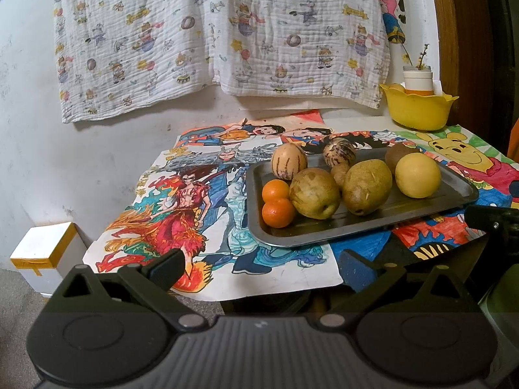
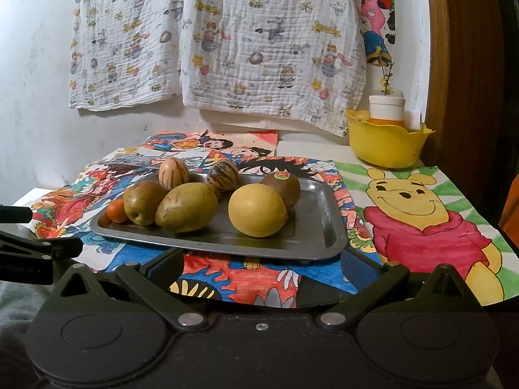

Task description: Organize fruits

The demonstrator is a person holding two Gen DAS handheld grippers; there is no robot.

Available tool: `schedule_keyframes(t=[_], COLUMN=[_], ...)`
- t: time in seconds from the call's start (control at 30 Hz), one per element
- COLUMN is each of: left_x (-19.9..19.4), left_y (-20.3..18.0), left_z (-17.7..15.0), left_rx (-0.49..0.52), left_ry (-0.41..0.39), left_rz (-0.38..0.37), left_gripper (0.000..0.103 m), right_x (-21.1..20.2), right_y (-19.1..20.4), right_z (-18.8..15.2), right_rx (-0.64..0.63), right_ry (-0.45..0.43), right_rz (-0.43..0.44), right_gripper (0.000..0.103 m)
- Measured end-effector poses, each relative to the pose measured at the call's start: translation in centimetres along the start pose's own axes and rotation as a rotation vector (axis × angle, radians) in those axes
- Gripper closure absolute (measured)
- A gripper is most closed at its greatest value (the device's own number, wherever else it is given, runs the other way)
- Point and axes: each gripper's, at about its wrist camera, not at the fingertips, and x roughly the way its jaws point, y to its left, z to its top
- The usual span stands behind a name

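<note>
A metal tray [image 1: 431, 207] [image 2: 324, 227] on the table holds several fruits: two small oranges [image 1: 277, 202] [image 2: 117, 210], two brown-green pears [image 1: 314, 193] [image 2: 186, 207], a yellow round fruit [image 1: 417, 175] [image 2: 257, 210], two striped pepino melons [image 1: 288, 161] [image 2: 173, 172] and a kiwi [image 2: 281, 188]. My left gripper [image 1: 259, 267] is open and empty, short of the tray's near left corner. My right gripper [image 2: 261, 267] is open and empty, just before the tray's near edge.
A yellow bowl [image 1: 418, 108] [image 2: 386, 144] with a white jar stands at the back right. Coloured drawings [image 1: 181, 214] [image 2: 421, 214] cover the table. A patterned cloth hangs on the wall. A white box [image 1: 45, 253] sits on the floor at left.
</note>
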Motion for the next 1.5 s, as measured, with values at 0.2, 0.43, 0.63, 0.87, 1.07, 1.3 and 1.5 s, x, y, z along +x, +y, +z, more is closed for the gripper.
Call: schedule_keyframes(t=[0.2,0.43,0.63,0.87,1.07,1.3,1.5], left_x=[0.04,0.04,0.07,0.07,0.07,0.05,0.06], left_y=[0.06,0.05,-0.04,0.04,0.04,0.09,0.05], left_z=[0.00,0.01,-0.12,-0.06,-0.06,-0.02,-0.09], left_rx=[0.000,0.000,-0.002,-0.002,-0.003,-0.002,-0.002], left_ry=[0.001,0.001,0.002,0.003,0.004,0.003,0.004], left_rz=[-0.001,-0.002,0.001,-0.001,-0.001,-0.002,0.000], left_gripper=[0.000,0.000,0.000,0.000,0.000,0.000,0.000], right_x=[0.05,0.08,0.09,0.09,0.09,0.13,0.12], right_y=[-0.07,-0.26,-0.27,-0.24,-0.13,-0.29,-0.23], right_z=[0.01,0.09,0.13,0.14,0.11,0.18,0.14], right_rx=[0.000,-0.005,-0.005,-0.006,-0.006,-0.007,-0.005], right_ry=[0.004,0.003,0.003,0.002,0.003,0.004,0.006], right_rz=[-0.002,-0.007,-0.007,-0.007,-0.007,-0.008,-0.007], right_gripper=[0.001,0.001,0.001,0.001,0.001,0.001,0.001])
